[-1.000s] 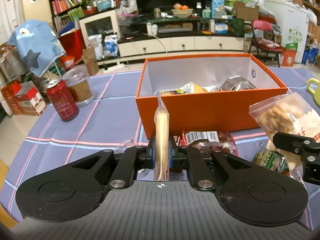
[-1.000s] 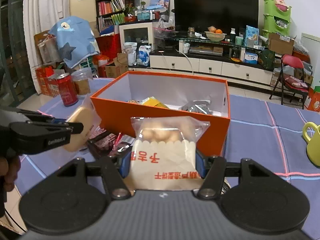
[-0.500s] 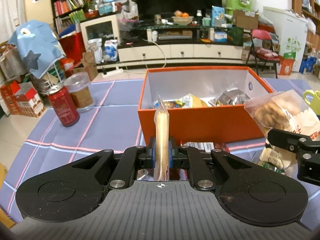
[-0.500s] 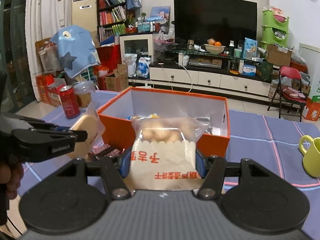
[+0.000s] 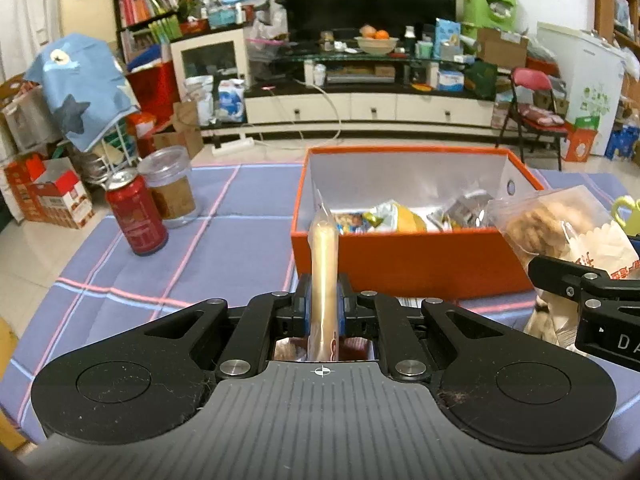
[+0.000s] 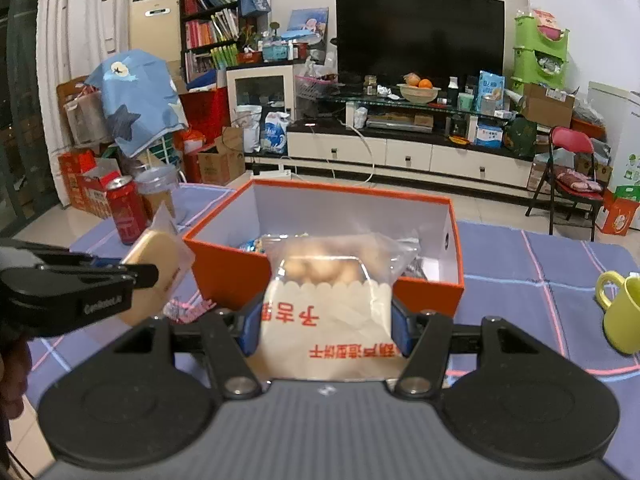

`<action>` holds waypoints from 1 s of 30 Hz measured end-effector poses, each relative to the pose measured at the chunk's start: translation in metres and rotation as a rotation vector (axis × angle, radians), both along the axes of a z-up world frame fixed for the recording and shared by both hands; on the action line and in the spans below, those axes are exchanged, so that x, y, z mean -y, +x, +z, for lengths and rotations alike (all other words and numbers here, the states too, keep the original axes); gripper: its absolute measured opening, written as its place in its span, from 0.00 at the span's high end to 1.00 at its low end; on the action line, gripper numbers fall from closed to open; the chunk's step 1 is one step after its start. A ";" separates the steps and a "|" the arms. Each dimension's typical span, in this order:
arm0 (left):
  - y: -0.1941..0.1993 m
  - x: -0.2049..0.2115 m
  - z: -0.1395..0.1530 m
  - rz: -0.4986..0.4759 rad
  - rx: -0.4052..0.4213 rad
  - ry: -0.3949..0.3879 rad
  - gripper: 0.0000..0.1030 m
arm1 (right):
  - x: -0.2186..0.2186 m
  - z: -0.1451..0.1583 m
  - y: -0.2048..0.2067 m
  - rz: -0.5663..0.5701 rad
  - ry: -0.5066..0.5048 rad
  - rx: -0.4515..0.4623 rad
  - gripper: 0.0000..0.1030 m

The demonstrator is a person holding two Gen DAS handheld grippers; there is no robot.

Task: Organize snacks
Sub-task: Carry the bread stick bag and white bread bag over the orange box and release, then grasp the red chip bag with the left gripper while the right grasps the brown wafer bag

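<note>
Both grippers are up off the table's near edge now, the left gripper (image 5: 323,308) pinching the slim cream snack (image 5: 324,264) and the right gripper (image 6: 326,328) clamping the cookie bag (image 6: 332,300), so the orange box (image 6: 320,280) drop looks next.

Red upside-down characters on snack bag (image 6: 328,320)

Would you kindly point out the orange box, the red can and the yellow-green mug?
orange box (image 5: 408,258), left wrist view, near outer wall.
red can (image 5: 136,216), left wrist view, middle of its side.
yellow-green mug (image 6: 624,314), right wrist view, outer side of the cup.
</note>
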State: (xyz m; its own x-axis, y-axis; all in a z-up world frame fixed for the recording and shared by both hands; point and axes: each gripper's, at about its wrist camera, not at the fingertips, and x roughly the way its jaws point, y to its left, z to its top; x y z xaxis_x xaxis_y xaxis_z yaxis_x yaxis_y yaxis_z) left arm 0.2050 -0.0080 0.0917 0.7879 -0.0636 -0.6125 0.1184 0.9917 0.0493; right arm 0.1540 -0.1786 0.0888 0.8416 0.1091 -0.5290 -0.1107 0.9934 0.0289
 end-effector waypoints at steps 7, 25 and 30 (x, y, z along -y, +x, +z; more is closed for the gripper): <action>0.066 0.010 0.028 0.020 0.015 -0.036 1.00 | 0.022 0.024 0.056 -0.025 0.063 0.021 0.41; 0.005 -0.046 -0.016 0.176 -0.068 -0.090 0.28 | 0.065 0.001 -0.018 -0.047 0.067 0.009 0.26; -0.078 -0.070 -0.049 0.353 -0.166 -0.205 0.20 | 0.063 -0.043 -0.076 -0.066 0.086 -0.122 0.27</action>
